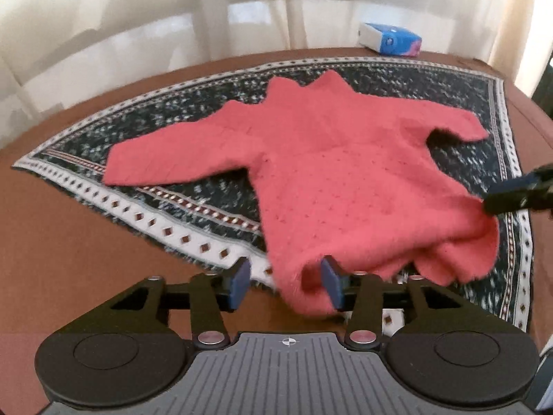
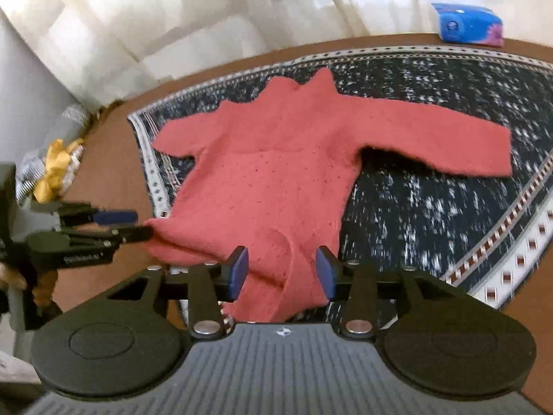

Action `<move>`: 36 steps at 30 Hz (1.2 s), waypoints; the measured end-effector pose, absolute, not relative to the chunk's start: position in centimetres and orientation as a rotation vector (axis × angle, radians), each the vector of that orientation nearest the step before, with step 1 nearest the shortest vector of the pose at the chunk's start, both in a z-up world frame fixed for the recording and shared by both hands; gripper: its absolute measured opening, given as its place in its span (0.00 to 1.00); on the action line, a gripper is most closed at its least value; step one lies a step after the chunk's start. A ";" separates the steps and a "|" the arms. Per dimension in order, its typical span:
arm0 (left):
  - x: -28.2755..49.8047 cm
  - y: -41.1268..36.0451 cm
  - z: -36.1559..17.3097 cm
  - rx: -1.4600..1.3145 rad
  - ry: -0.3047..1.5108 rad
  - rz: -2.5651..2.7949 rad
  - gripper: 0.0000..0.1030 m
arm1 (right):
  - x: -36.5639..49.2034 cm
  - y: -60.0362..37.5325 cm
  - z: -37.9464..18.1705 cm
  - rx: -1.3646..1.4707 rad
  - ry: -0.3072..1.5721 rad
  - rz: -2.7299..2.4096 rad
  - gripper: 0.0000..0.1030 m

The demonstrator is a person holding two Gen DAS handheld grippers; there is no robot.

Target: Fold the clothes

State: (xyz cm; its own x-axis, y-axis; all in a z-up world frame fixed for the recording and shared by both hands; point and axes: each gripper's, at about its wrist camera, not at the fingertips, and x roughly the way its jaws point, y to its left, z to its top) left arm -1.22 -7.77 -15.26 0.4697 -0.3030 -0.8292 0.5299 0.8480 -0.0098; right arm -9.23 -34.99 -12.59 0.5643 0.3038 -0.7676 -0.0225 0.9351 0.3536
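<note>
Patterned rug (image 1: 214, 204), pink sweater (image 1: 331, 173), tongs' lettering illegible

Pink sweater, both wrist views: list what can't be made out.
- Sweater hem, left wrist view: the left gripper is open around the hem; contact is blurred.
- Right gripper, own view: fabric fills the gap; pinch unclear.
- Blue box print: too small, blurred.
- Rug near edge: hidden by gripper bodies.

Bright daylight through the white curtains (image 1: 138, 17) at the back, partly blown out. Soft shadows under the sweater (image 1: 328, 173) sleeves. Motion blur smears the patterned cloth (image 2: 432, 214) and both views overall. Strong fisheye bending, dark vignetted corners.
</note>
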 end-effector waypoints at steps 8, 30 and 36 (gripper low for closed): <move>-5.5 -5.8 -15.4 0.342 1.093 -0.724 0.32 | -11.5 -33.9 -12.3 0.268 1.008 0.334 0.04; -0.5 -18.0 -14.0 0.348 0.841 -0.727 0.59 | -4.3 -40.1 -10.8 0.294 0.878 -0.013 0.43; 0.9 -25.1 -15.1 0.434 0.793 -0.716 0.65 | -1.8 -45.6 -12.2 0.322 0.870 -0.123 0.47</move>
